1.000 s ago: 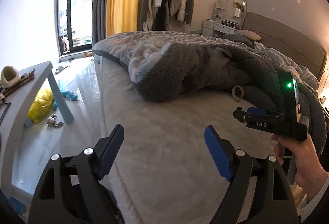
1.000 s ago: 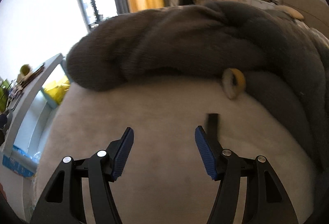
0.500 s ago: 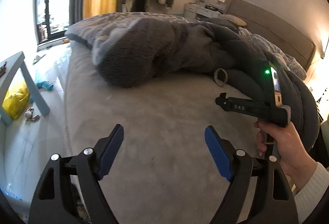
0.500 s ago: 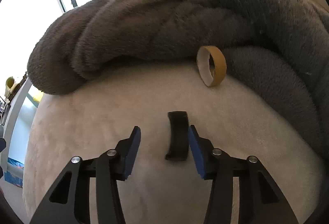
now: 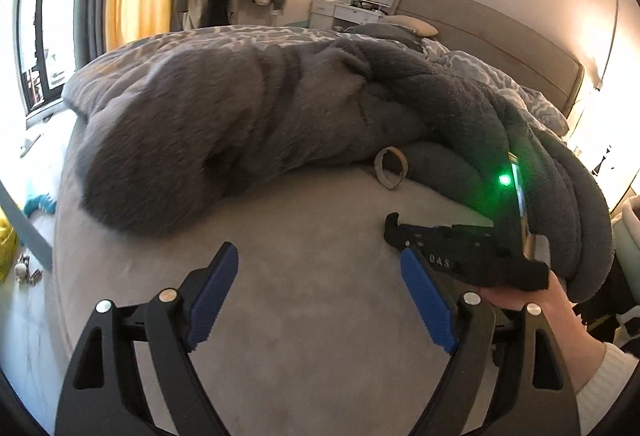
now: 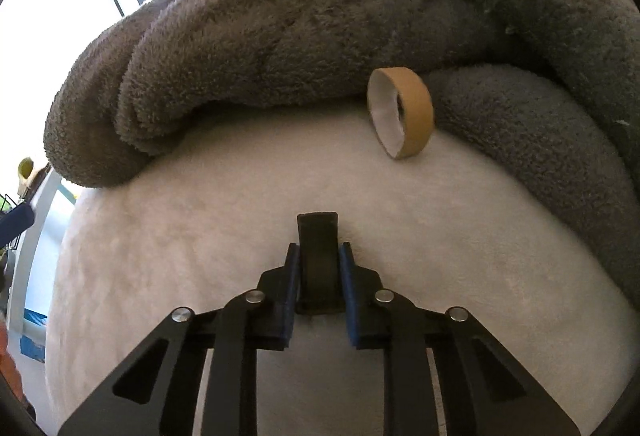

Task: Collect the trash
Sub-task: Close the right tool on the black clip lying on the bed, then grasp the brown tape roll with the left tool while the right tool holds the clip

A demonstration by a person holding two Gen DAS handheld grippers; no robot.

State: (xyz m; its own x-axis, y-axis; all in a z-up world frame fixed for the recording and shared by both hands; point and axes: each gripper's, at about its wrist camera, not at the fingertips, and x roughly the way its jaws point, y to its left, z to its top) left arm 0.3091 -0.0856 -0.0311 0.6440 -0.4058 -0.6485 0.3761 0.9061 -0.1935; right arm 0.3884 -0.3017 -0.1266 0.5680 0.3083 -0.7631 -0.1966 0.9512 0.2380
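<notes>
A small flat black piece of trash (image 6: 318, 256) lies on the pale bed sheet (image 6: 180, 244). My right gripper (image 6: 319, 250) is shut on it, its blue pads pressed on both sides. A brown cardboard tape ring (image 6: 404, 112) stands on edge further back against the grey fleece blanket (image 6: 300, 28); it also shows in the left wrist view (image 5: 391, 168). My left gripper (image 5: 320, 268) is open and empty above the sheet, to the left of the right gripper (image 5: 440, 248).
The rumpled grey blanket (image 5: 240, 116) covers the far half of the bed, with the headboard (image 5: 500, 36) behind. A light table (image 5: 28, 232) and a yellow bag (image 5: 6, 240) stand on the floor at the left.
My right gripper moved forward and closed on the black piece, which was between its open fingers before. My left gripper swung a little right and nearer the bed, staying open.
</notes>
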